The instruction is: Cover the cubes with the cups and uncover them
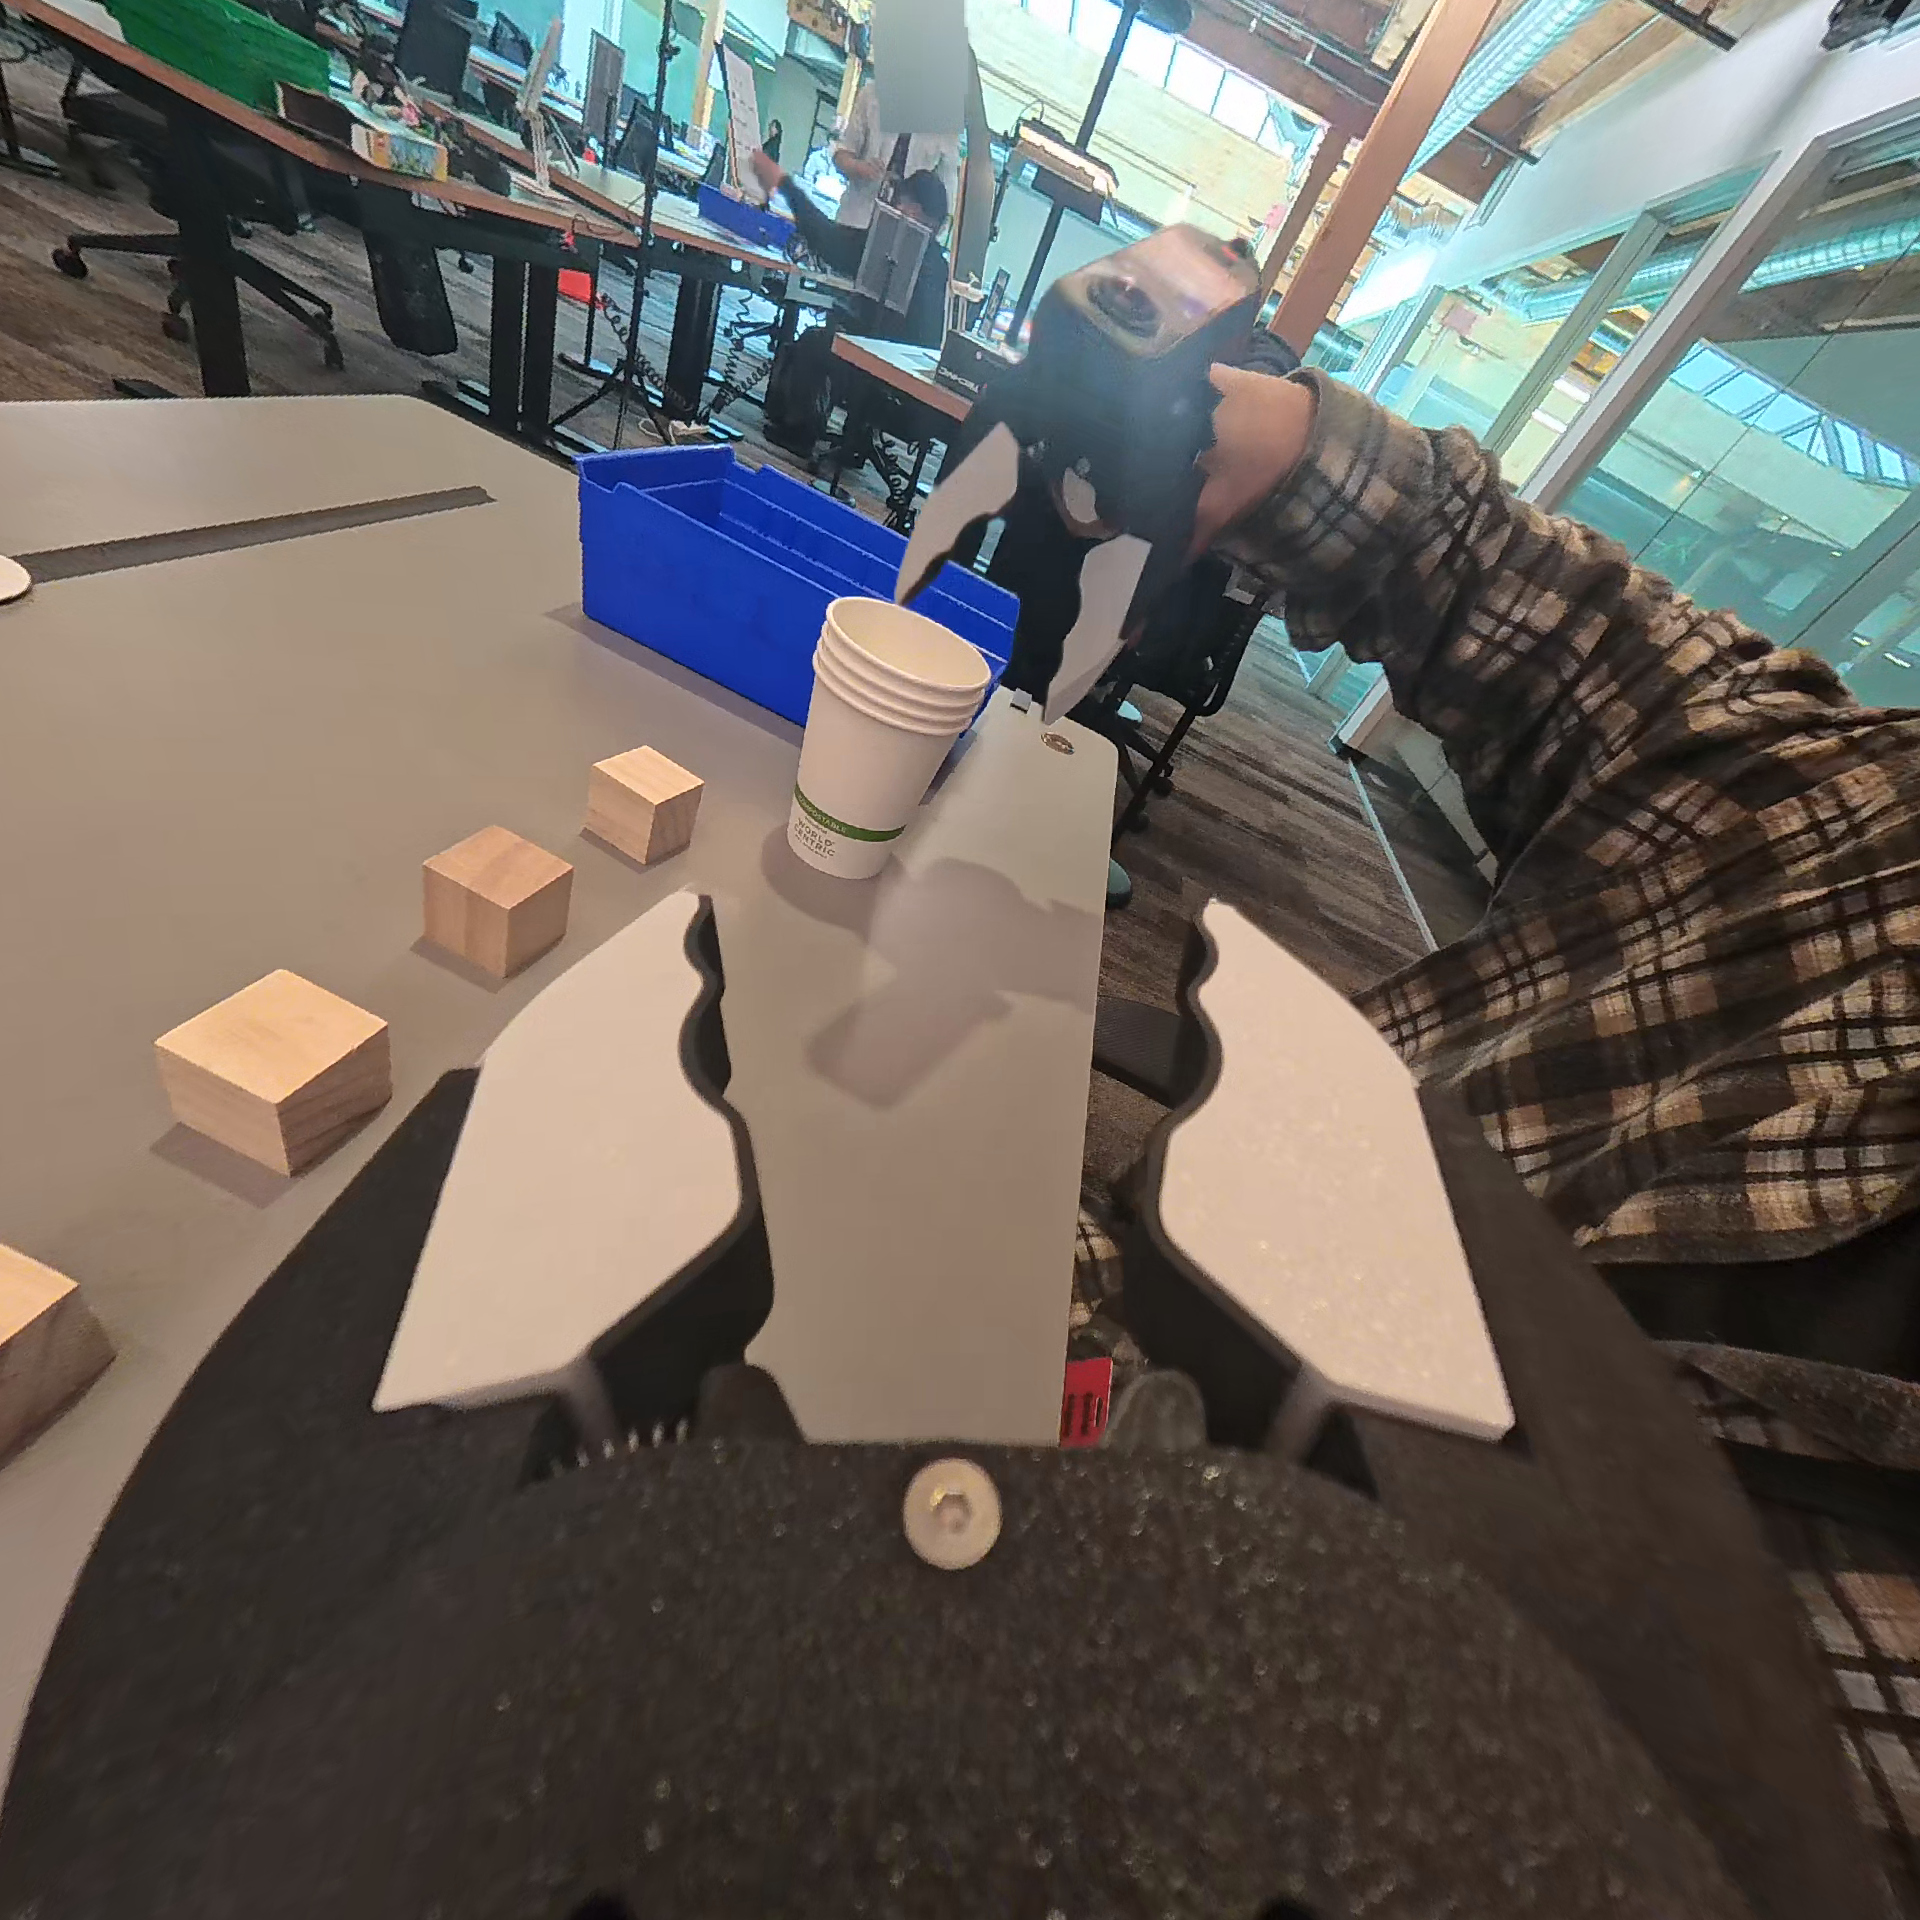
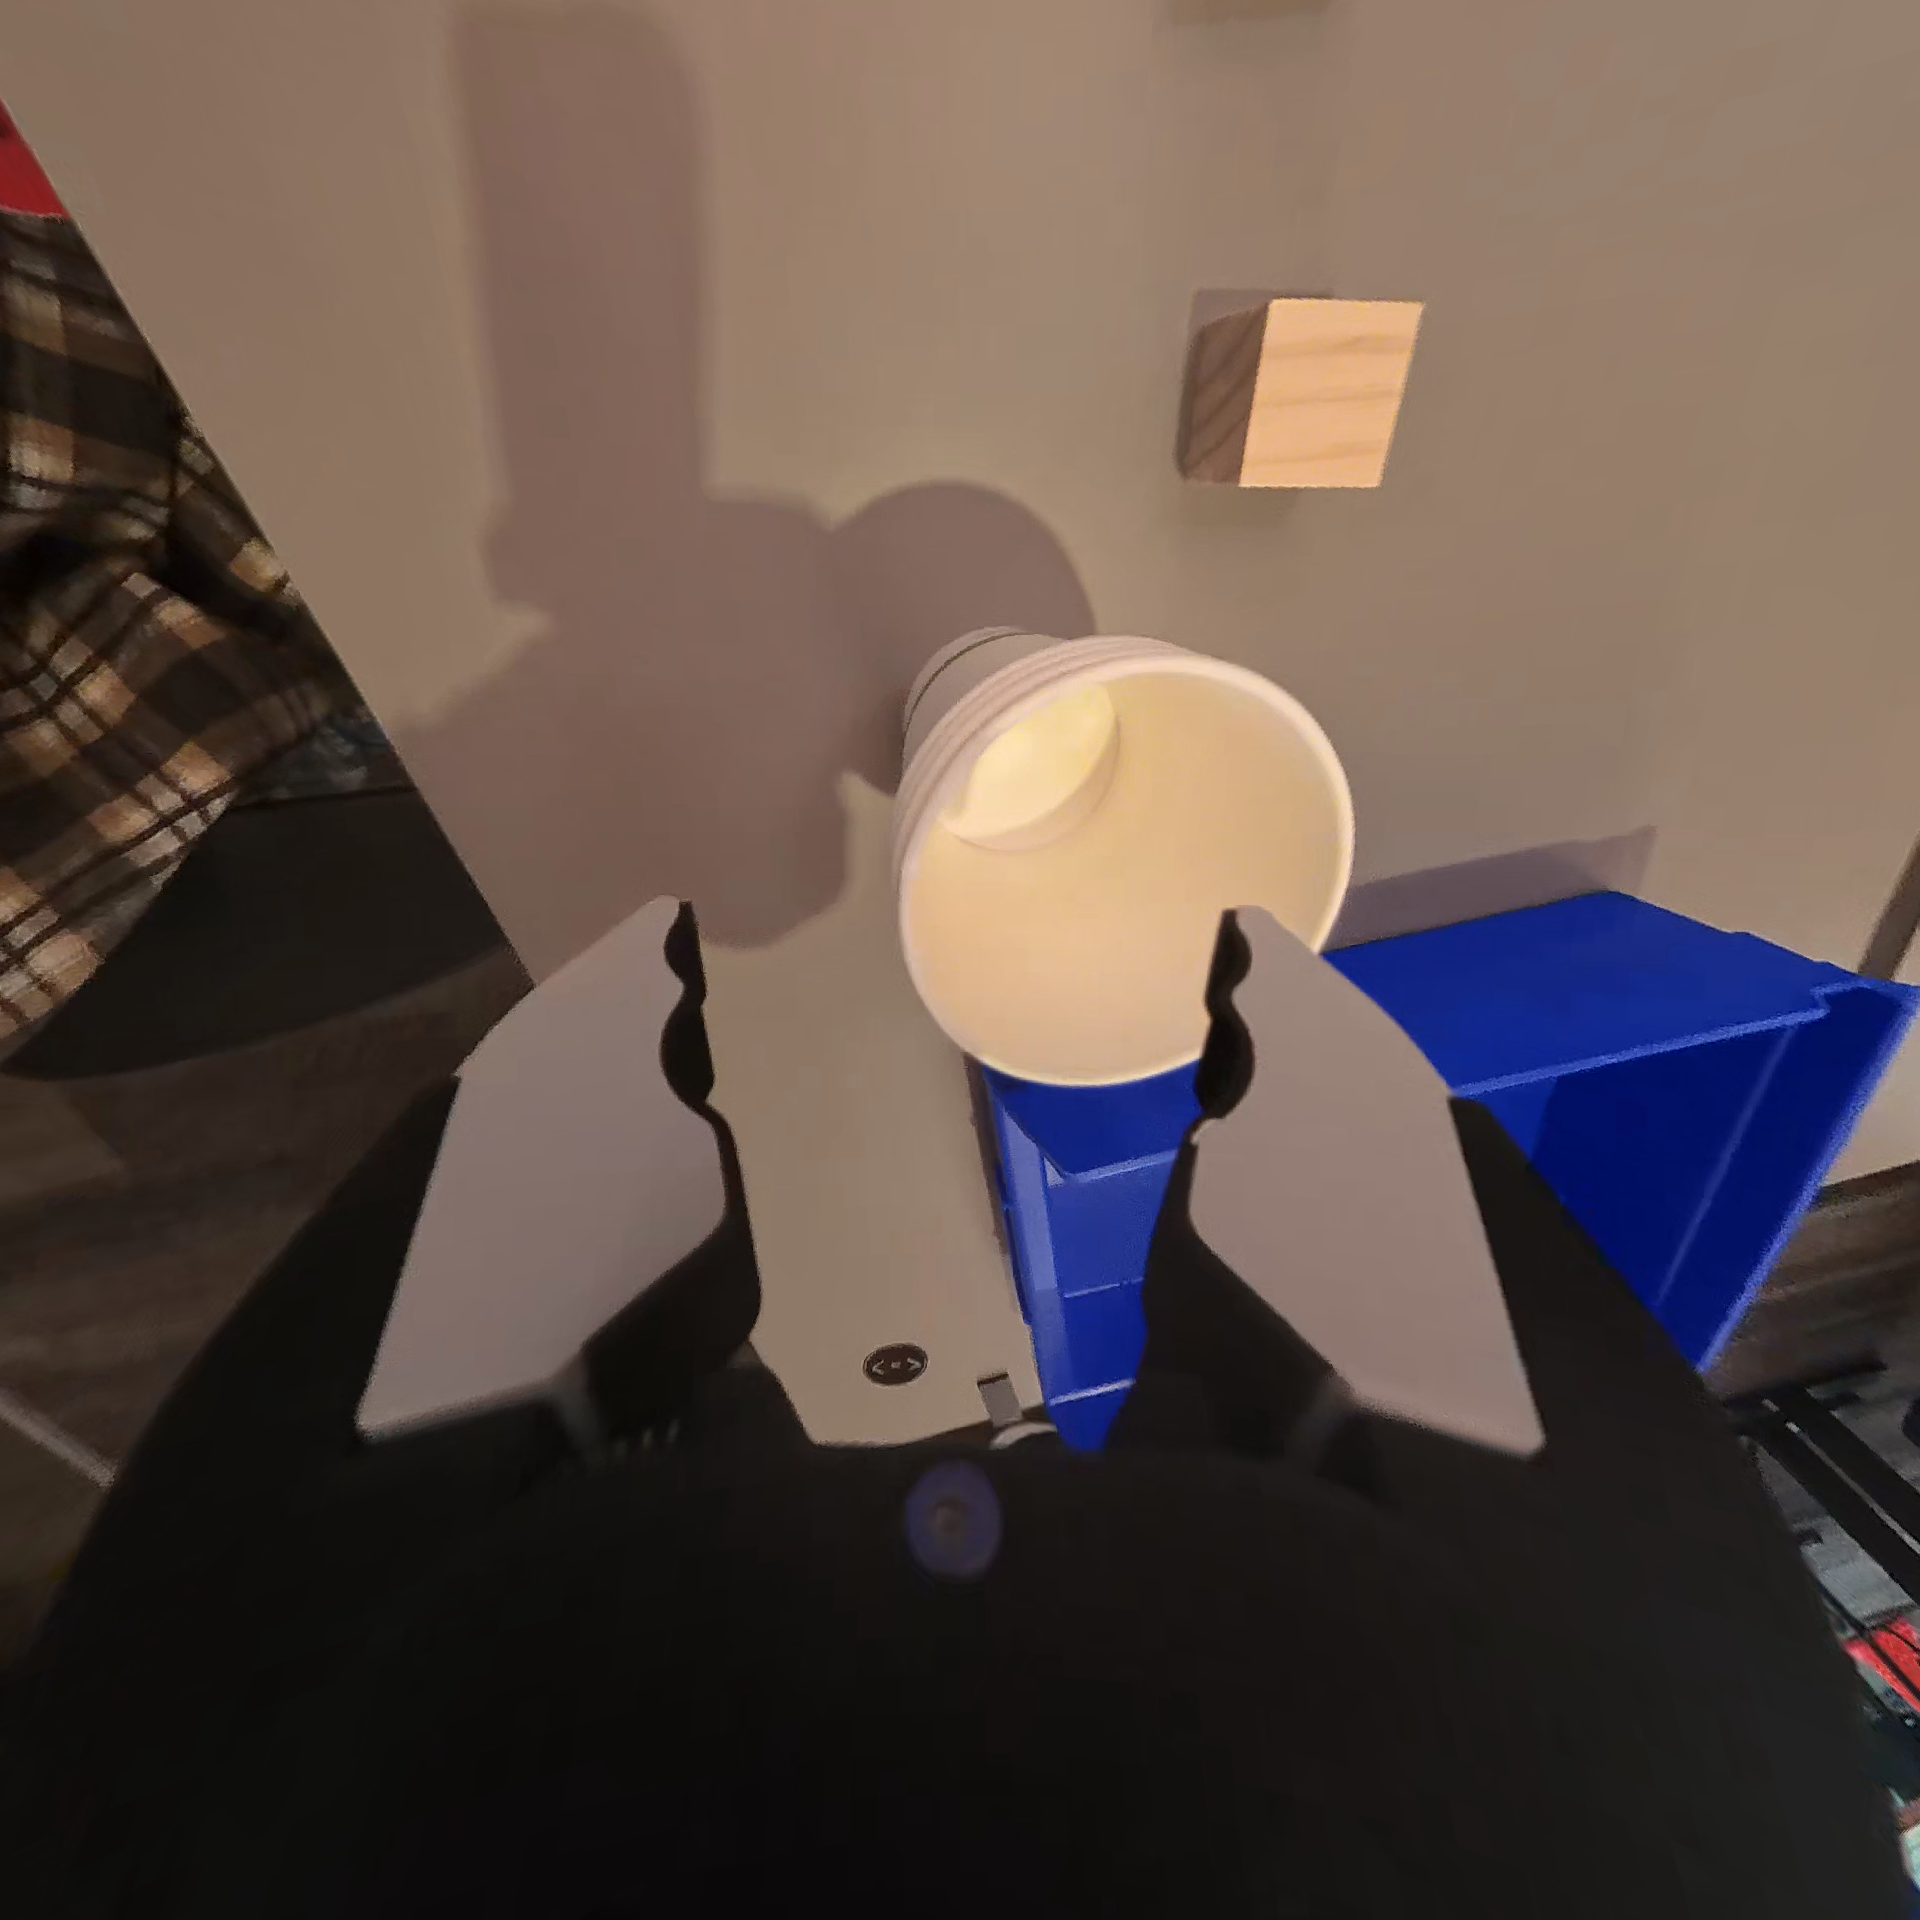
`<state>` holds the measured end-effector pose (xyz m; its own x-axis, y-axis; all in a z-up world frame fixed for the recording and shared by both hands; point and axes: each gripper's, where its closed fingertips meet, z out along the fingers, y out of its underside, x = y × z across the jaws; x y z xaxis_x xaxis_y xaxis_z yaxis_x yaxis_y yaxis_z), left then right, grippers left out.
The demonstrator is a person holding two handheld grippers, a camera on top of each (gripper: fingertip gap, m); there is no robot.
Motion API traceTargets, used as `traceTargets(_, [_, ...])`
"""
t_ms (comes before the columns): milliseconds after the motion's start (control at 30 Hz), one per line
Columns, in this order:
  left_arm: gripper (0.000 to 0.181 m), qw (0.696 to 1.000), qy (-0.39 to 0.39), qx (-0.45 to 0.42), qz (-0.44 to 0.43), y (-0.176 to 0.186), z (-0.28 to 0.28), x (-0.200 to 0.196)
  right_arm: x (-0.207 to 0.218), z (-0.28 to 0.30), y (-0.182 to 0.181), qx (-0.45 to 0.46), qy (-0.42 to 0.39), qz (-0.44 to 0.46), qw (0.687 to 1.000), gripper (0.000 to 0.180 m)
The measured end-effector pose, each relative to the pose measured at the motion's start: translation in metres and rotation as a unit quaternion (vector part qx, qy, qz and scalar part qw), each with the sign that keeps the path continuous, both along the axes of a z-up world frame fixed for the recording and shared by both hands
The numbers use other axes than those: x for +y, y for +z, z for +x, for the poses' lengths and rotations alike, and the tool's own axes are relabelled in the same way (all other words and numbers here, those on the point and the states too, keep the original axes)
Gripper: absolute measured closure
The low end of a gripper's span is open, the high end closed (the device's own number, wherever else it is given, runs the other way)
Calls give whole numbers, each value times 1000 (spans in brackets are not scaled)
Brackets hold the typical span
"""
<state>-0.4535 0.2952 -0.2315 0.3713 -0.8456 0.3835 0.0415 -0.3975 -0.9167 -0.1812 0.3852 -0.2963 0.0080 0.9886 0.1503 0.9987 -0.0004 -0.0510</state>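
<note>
Jaws spread, empty, on both right gripper point(image 2: 951, 925) and left gripper point(image 1: 951, 925). Nested paper cup stack point(image 1: 883, 732): upright beside blue bin point(image 1: 717, 561), directly beneath right gripper, nearer it. Wooden cubes point(image 1: 497, 899): uncovered, beyond stack.

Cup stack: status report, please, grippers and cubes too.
Both grippers open: left back, right above cup stack. Stack upright, nested. Cubes uncovered. Blue bin beside stack.

My right gripper point(image 2: 956, 997): spread wide, empty | stack of cups point(image 2: 1122, 862): upright below, beside bin point(image 2: 1621, 1091) | cube point(image 2: 1299, 395): uncovered
</note>
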Motion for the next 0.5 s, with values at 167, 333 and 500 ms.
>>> traceTargets(167, [97,1000,-3,8,1,-1,3,-1,-5,-3,1,41,11,10,999,84])
traceTargets(333, [98,1000,-3,17,3,-3,6,-3,-12,3,-27,37,26,-11,999,91])
traceTargets(500, [98,1000,-4,17,4,-2,6,-2,-10,4,-46,28,30,-36,998,103])
